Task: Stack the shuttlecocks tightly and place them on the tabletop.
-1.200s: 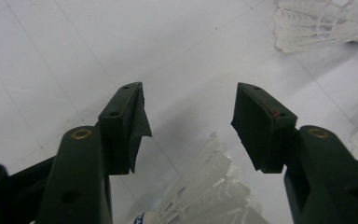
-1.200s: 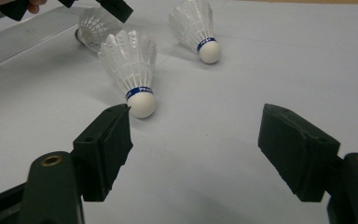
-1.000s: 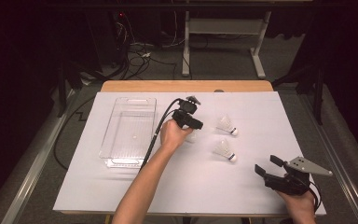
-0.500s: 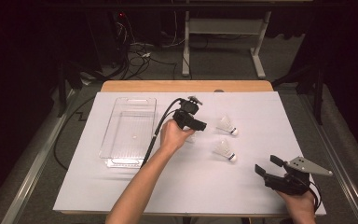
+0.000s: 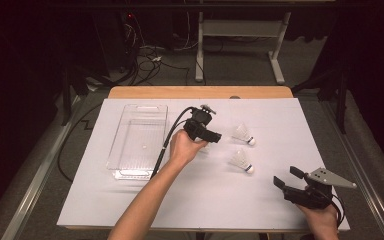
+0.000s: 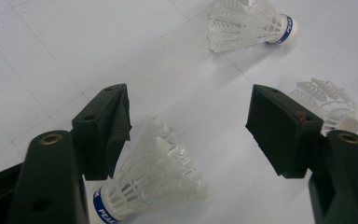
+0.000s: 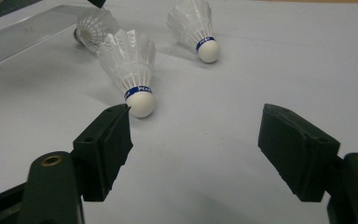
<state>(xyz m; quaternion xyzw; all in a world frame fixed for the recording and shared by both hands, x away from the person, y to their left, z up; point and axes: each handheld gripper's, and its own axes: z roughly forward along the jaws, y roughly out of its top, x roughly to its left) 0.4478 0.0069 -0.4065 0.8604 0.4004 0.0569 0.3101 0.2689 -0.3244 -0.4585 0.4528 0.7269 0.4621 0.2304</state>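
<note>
The left gripper (image 5: 215, 138) hangs over mid-table with its jaws spread wide, having just been opening; a shuttlecock (image 6: 151, 179) lies on the white sheet (image 5: 190, 200) between them, hard by one pad and well clear of the other, gripped by neither. Two more shuttlecocks (image 5: 242, 134) (image 5: 241, 161) lie just right of that gripper, one farther and one nearer, while a clear tray (image 5: 139, 141) sits to its left. The right gripper (image 5: 287, 178) rests at the near right corner, jaws wide open on nothing, pointing toward the shuttlecocks.

Dim room, cables (image 5: 152, 52) on grey floor (image 5: 240, 75)
</note>
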